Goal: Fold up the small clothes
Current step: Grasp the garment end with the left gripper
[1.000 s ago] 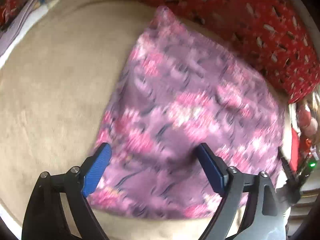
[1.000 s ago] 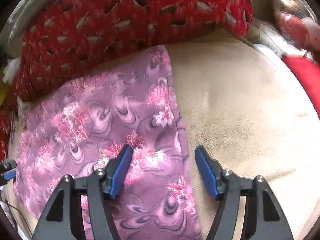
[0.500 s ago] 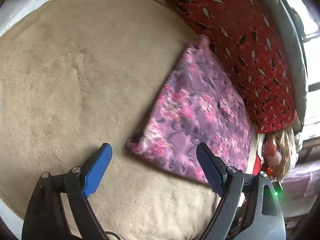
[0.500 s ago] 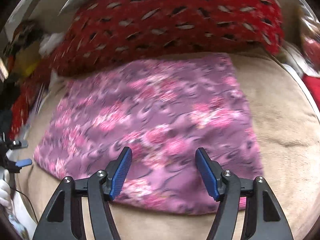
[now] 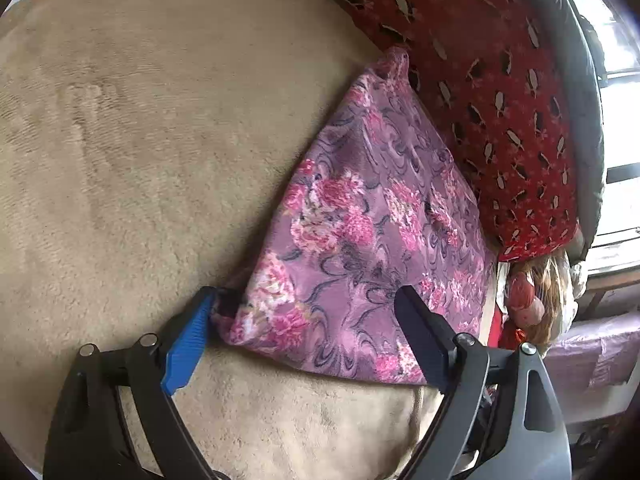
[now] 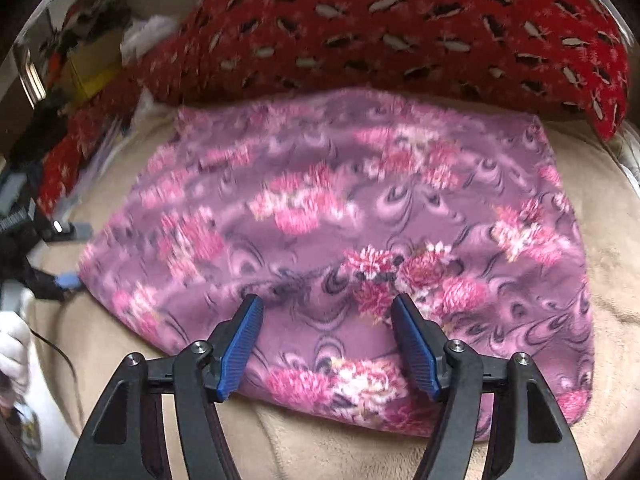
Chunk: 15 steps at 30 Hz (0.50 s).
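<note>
A purple garment with pink flowers (image 5: pixel 360 220) lies flat and folded on a beige plush blanket (image 5: pixel 140 140). My left gripper (image 5: pixel 304 300) is open, its jaws straddling the garment's near left corner, the left pad touching the corner edge. In the right wrist view the same garment (image 6: pixel 340 220) spreads wide. My right gripper (image 6: pixel 326 310) is open and low over the garment's near edge, gripping nothing. The left gripper (image 6: pixel 68 280) shows small at the garment's left corner in the right wrist view.
A red patterned pillow (image 5: pixel 500 100) lies along the garment's far side, also in the right wrist view (image 6: pixel 380 32). The blanket (image 6: pixel 612 240) extends to the right. Clutter (image 5: pixel 532 300) sits past the bed edge, with a window beyond.
My left gripper has moved in and down to the garment's corner. My right gripper has come lower and closer over the near edge. Both stayed open.
</note>
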Each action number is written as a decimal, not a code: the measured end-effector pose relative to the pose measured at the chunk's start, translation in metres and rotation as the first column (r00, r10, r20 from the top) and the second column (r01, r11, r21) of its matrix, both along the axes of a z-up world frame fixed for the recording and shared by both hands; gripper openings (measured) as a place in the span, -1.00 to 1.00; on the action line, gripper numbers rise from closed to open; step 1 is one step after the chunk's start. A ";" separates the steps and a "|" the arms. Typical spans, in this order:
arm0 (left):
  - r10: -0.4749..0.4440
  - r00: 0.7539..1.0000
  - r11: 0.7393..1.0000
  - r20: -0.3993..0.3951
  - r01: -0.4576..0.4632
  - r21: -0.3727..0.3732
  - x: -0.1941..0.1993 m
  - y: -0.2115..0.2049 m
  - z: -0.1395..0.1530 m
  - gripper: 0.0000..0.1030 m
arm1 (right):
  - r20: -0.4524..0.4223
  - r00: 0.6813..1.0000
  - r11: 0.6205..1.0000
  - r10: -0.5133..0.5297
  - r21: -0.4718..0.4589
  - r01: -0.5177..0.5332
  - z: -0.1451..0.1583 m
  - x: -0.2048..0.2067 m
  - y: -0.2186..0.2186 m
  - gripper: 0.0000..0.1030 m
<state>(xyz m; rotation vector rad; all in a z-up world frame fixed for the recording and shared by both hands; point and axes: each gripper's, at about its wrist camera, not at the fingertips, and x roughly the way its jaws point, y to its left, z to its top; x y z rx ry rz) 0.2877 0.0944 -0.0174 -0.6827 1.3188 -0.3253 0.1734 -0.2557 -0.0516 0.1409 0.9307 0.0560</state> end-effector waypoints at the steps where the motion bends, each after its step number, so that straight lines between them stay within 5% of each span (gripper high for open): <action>1: -0.001 1.000 1.000 0.000 0.001 -0.006 0.001 0.000 0.000 0.72 | 0.010 1.000 1.000 -0.003 -0.003 0.003 0.000 -0.002 0.001 0.37; 15: -0.045 0.999 0.997 -0.026 0.044 -0.061 0.027 -0.028 -0.001 0.72 | 0.053 0.998 0.998 -0.041 0.057 0.038 0.014 -0.010 -0.012 0.34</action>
